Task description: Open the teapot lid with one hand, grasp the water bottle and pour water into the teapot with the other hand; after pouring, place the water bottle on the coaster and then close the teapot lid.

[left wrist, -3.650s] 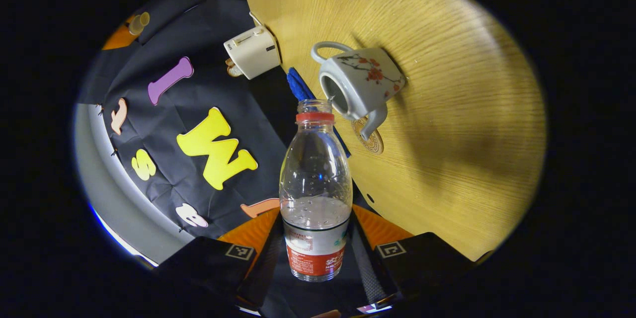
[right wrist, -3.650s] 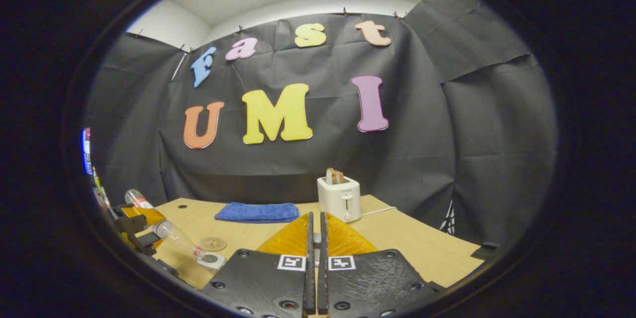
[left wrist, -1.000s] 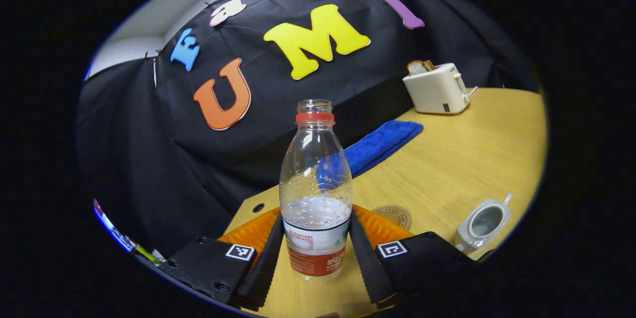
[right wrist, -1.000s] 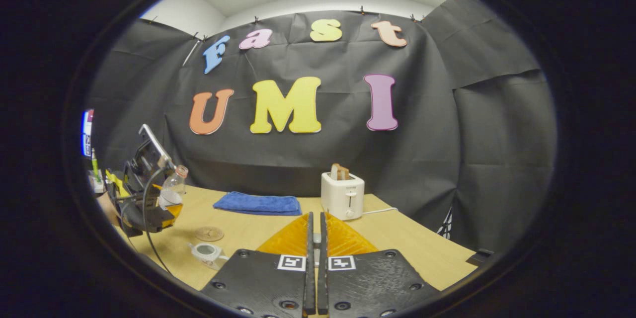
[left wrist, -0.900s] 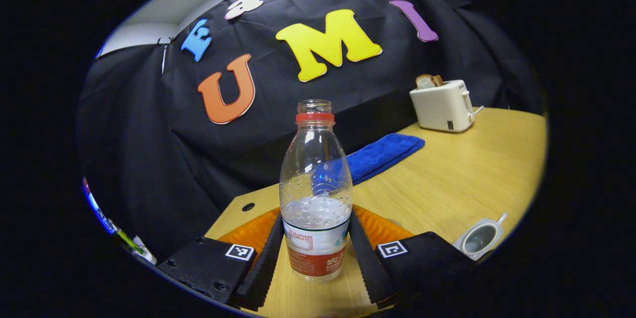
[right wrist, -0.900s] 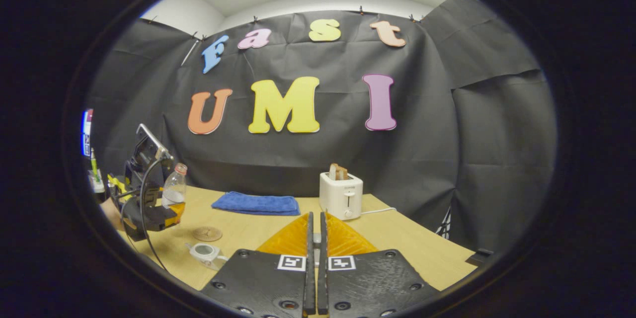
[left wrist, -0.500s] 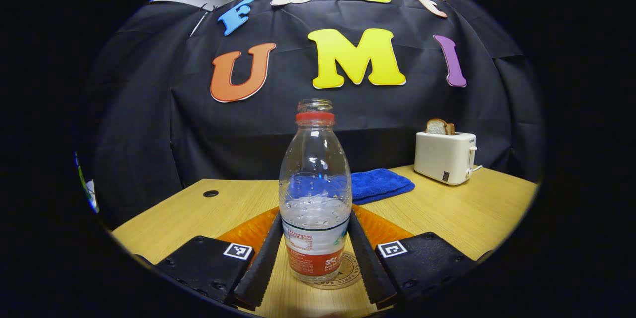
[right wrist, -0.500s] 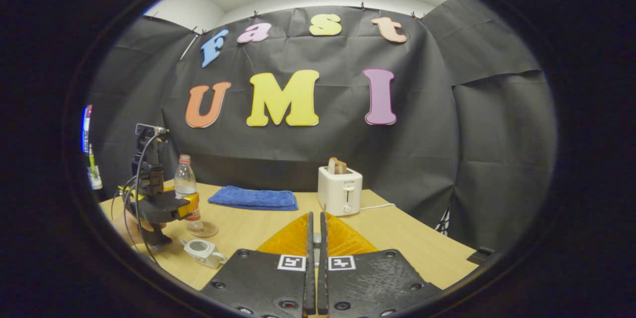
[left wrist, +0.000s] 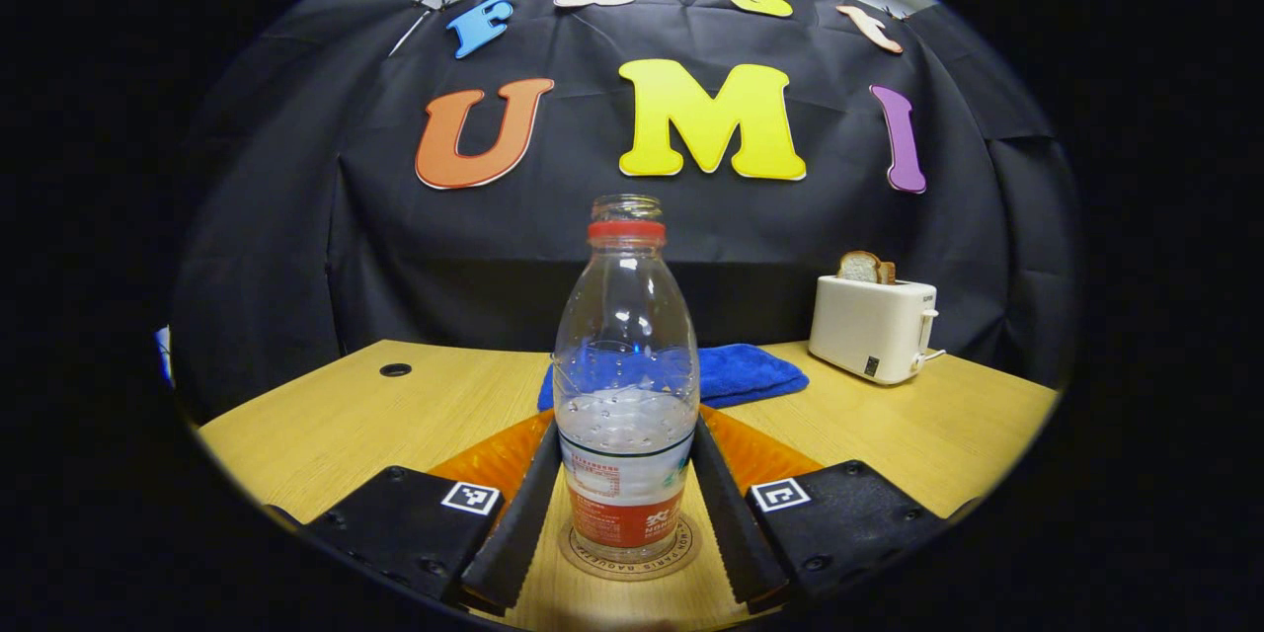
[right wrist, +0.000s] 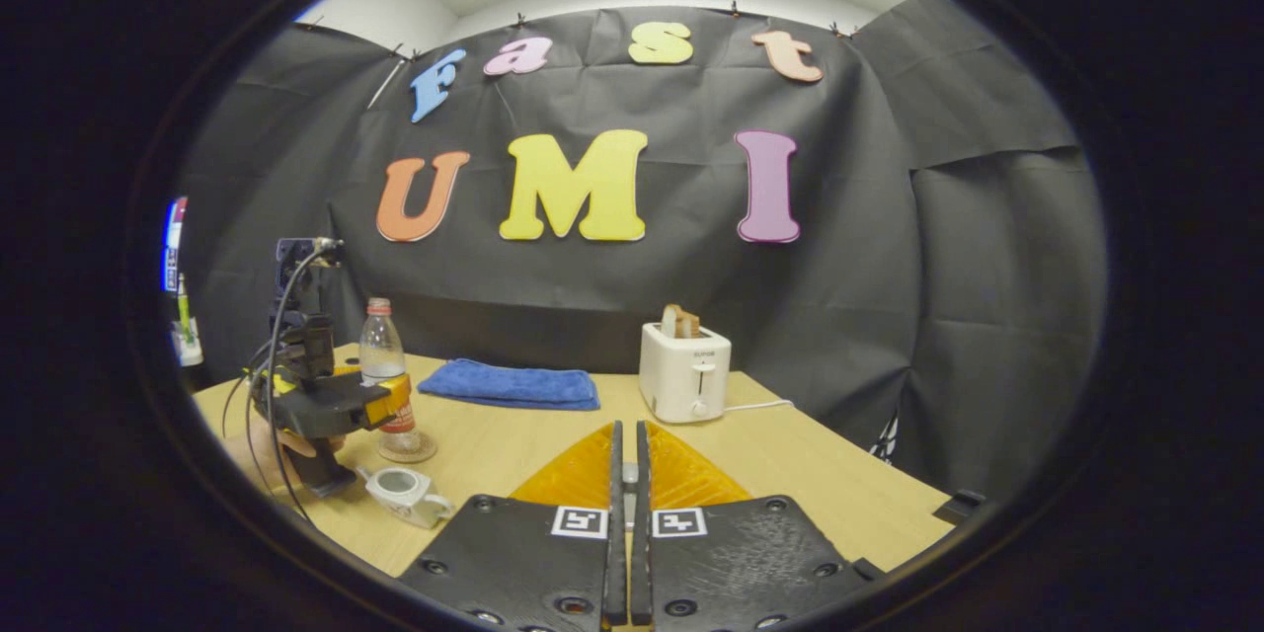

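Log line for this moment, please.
bottle upright on coaster | left hand-held gripper shut on bottle | teapot open | right hand-held gripper shut

water bottle (left wrist: 626, 385): clear glossy plastic | table (left wrist: 889, 425): matt wood-grain | towel (left wrist: 741, 370): fluffy cloth | teapot (right wrist: 400, 492): probably glazed ceramic

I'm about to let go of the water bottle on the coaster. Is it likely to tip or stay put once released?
The water bottle stands upright over the coaster, so it will probably stay. It is tall, narrow and less than half full, so likely light and easy to knock over. The left gripper grips its thin clear wall, which may flex; opening slowly seems wise.
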`<action>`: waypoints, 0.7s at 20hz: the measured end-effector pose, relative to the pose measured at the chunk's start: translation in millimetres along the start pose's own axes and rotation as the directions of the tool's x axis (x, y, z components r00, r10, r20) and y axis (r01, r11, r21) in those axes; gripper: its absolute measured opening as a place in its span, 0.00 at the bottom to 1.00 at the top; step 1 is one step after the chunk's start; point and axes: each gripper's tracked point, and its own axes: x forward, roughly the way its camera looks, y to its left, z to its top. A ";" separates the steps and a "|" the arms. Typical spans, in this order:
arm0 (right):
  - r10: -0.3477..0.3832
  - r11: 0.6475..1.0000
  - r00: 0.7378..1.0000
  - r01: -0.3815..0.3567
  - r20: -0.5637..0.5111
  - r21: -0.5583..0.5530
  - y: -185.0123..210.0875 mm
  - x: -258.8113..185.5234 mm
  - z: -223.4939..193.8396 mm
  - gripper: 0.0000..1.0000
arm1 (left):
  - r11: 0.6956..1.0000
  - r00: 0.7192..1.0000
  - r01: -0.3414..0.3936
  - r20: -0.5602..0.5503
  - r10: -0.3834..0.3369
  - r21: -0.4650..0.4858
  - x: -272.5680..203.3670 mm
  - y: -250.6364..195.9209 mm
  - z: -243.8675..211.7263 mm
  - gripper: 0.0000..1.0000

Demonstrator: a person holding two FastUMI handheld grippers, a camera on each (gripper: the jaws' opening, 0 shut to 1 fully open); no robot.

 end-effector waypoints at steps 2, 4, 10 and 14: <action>0.000 1.000 1.000 0.000 -0.001 -0.004 -0.7 0.3 -2.3 0.02 | 1.000 1.000 -0.005 0.003 0.005 -0.009 -2.0 2.5 -0.2 0.78; -0.002 1.000 1.000 0.002 -0.003 -0.003 -0.7 0.4 -2.9 0.00 | 1.000 1.000 0.000 0.000 0.000 -0.012 -1.7 1.4 -1.9 0.78; -0.001 1.000 1.000 0.001 -0.007 -0.007 0.7 1.0 -3.1 0.00 | 0.998 1.000 0.006 -0.029 -0.004 0.057 -4.3 -0.6 -15.2 0.85; -0.003 1.000 1.000 0.003 -0.007 -0.011 -0.6 1.3 -3.3 0.00 | 0.999 1.000 0.002 -0.009 -0.002 0.044 -7.5 -0.7 -9.9 0.91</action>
